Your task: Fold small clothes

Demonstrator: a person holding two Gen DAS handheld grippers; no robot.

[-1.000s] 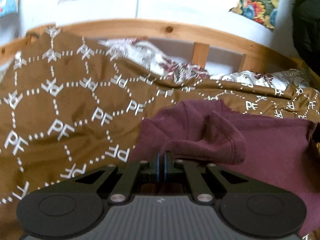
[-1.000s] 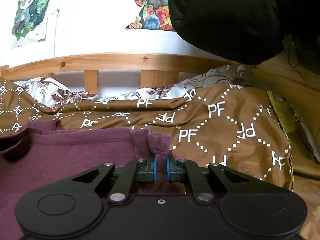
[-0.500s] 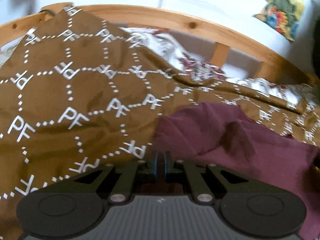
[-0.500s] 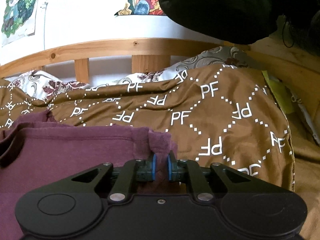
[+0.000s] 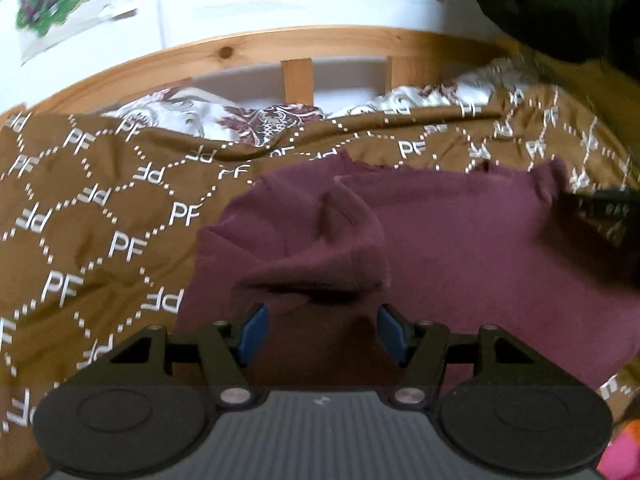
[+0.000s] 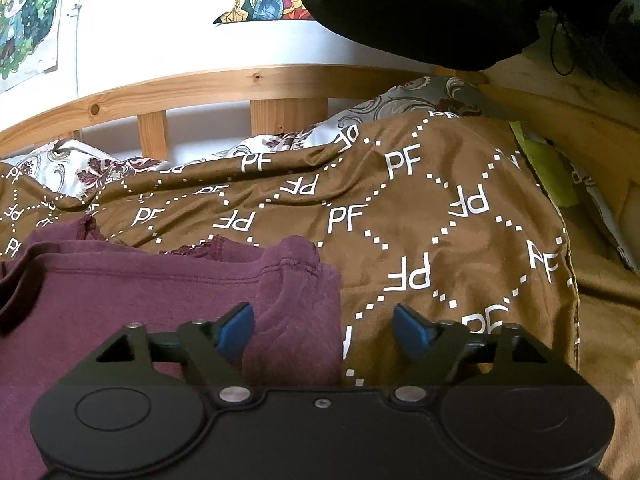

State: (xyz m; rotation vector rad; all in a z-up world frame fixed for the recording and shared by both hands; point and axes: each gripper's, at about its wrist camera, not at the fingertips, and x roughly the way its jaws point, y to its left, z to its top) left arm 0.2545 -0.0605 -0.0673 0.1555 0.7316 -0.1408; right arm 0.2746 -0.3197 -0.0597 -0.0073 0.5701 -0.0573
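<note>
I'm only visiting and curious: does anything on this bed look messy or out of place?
Yes. The maroon garment is not lying flat: a rumpled flap stands up near the left claw, and one corner is bunched by the right claw. Both claws are opening, pads off the cloth. The brown blanket underneath is wrinkled.

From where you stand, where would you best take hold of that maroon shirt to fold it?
Probably the maroon shirt by its stitched corner, coming from the near side. That hemmed edge is bunched and raised off the brown bedspread, right ahead of the right gripper, whose jaws are opening.
</note>
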